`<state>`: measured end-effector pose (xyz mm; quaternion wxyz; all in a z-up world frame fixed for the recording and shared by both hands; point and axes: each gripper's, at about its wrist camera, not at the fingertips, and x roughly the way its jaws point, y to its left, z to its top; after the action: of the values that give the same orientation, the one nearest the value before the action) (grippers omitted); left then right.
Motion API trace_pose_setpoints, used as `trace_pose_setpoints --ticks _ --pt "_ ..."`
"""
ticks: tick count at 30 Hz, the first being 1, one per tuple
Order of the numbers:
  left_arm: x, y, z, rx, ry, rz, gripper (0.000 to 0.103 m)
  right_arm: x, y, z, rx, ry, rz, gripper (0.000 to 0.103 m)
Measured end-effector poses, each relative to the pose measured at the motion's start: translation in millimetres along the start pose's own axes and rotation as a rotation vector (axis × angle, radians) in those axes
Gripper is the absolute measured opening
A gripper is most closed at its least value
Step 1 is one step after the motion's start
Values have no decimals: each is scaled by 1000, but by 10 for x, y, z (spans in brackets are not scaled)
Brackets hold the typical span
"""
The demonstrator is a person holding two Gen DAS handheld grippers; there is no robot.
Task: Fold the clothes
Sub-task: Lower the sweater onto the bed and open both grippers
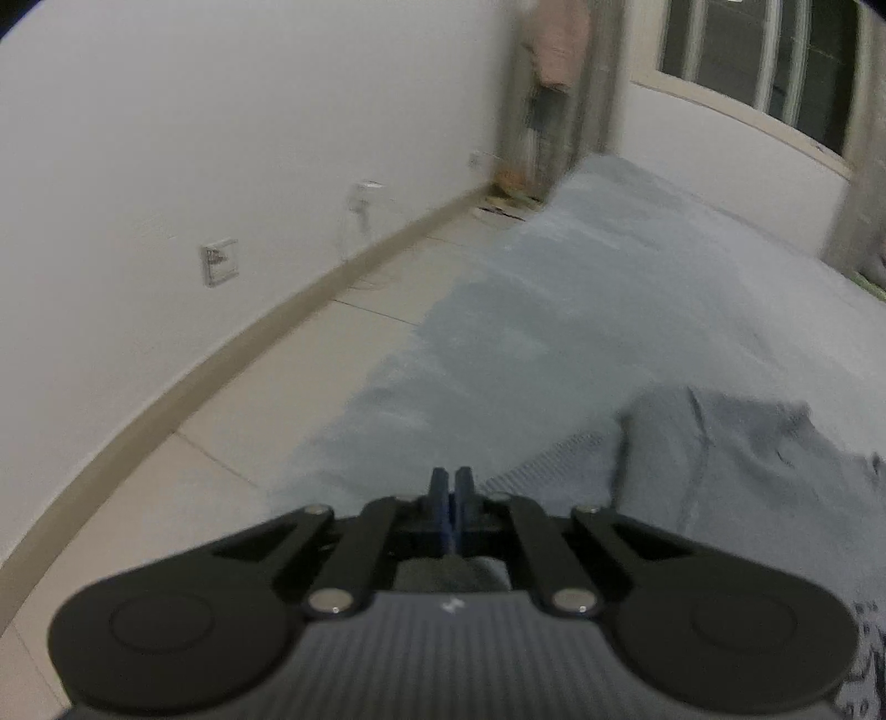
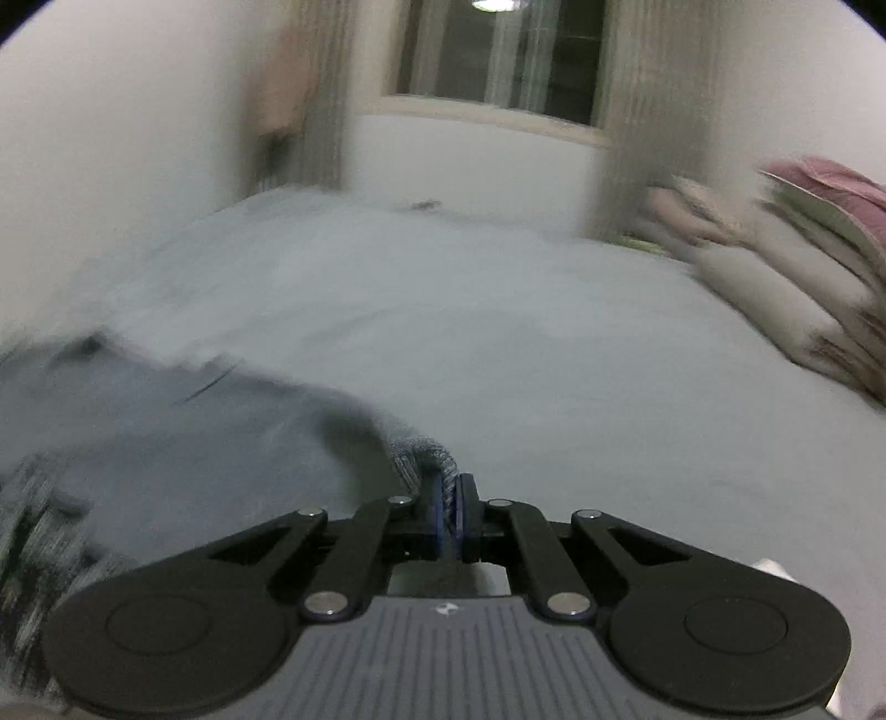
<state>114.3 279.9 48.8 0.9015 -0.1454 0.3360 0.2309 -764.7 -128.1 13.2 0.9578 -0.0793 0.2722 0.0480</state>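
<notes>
A grey-blue garment (image 1: 747, 471) lies on the bed at the right of the left wrist view. Its ribbed hem (image 1: 554, 462) runs up to my left gripper (image 1: 453, 483). That gripper's blue pads are pressed together, and no cloth shows between them. In the right wrist view the same garment (image 2: 166, 432) spreads to the left, blurred. A bunched piece of its ribbed hem (image 2: 423, 451) is pinched in my right gripper (image 2: 453, 490), which is shut on it just above the sheet.
The pale grey bed sheet (image 2: 526, 332) stretches ahead to a wall under a window (image 2: 498, 50). Stacked pillows and bedding (image 2: 803, 288) sit at the right. Left of the bed are a tiled floor (image 1: 221, 443), a white wall with sockets (image 1: 219, 260) and hanging clothes (image 1: 556, 50).
</notes>
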Motion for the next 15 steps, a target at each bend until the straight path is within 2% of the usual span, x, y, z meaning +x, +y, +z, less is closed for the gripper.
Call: trace_pose_setpoints --ticks 2,7,9,11,13,15 --pt "-12 53 13 -14 4 1 1 48 -106 -11 45 17 -24 4" --pt "-2 86 6 -19 11 13 1 264 -140 -107 68 69 -78 4" --pt "48 64 -16 6 42 -22 2 331 -162 -141 82 85 -87 4" --pt "32 115 26 3 55 -38 8 409 -195 -189 88 117 -76 5" --pt "-7 193 88 -11 49 -43 12 447 -172 -205 84 139 -110 5" --pt "-54 251 168 -16 28 -81 17 405 -215 -189 103 138 -140 11"
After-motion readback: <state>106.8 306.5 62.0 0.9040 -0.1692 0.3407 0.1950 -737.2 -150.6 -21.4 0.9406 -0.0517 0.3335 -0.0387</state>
